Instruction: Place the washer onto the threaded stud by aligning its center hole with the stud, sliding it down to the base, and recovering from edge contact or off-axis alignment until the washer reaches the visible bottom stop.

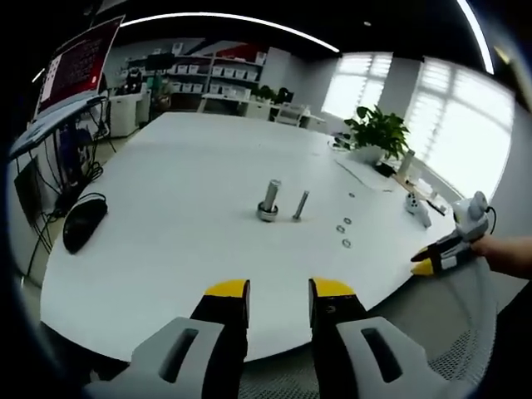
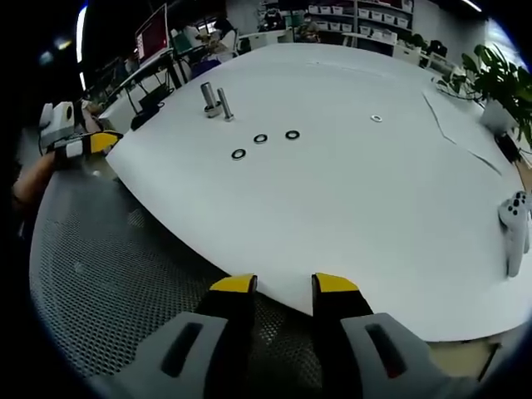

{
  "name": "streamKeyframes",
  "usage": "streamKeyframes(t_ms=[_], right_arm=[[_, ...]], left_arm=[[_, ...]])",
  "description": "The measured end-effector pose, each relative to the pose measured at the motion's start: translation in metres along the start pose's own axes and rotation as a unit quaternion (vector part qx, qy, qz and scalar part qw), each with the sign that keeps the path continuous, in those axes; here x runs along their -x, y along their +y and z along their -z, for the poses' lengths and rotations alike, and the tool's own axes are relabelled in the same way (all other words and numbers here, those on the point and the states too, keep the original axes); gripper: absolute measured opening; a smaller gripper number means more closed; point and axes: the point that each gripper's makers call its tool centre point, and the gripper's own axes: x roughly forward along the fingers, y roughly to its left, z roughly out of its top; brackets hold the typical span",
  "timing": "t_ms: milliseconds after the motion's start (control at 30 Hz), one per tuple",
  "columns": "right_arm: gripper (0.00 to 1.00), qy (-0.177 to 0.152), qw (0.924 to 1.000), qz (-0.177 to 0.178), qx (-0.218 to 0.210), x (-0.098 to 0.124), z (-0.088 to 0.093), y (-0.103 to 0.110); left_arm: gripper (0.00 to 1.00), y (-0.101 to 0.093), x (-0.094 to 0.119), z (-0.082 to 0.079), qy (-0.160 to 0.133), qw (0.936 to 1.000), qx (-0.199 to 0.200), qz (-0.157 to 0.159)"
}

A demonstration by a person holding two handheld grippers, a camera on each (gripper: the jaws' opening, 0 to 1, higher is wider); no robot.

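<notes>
Ahead, the threaded stud (image 1: 300, 205) stands upright, long axis vertical, well beyond the left gripper (image 1: 278, 289). Washers (image 2: 260, 139) lie flat, far ahead of the right gripper (image 2: 283, 284). Both jaw pairs slightly parted, empty.

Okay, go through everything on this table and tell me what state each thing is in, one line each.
left claw: open, empty, held back from the table edge
right claw: open, empty, over the near table edge
larger stud: upright on its base, no washer on it
thin stud: upright, bare
washers: three lying flat in a row, a fourth apart
white controller: lying near the table edge
</notes>
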Motion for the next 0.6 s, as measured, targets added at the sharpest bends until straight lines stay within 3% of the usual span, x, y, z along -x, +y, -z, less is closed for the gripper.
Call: streamKeyframes(t_ms=[600], right_arm=[[0.34, 0.002, 1.0, 0.006, -0.005, 0.0, 0.001, -0.002]], left_arm=[[0.26, 0.007, -0.006, 0.017, 0.031, 0.9982, -0.049, -0.014]])
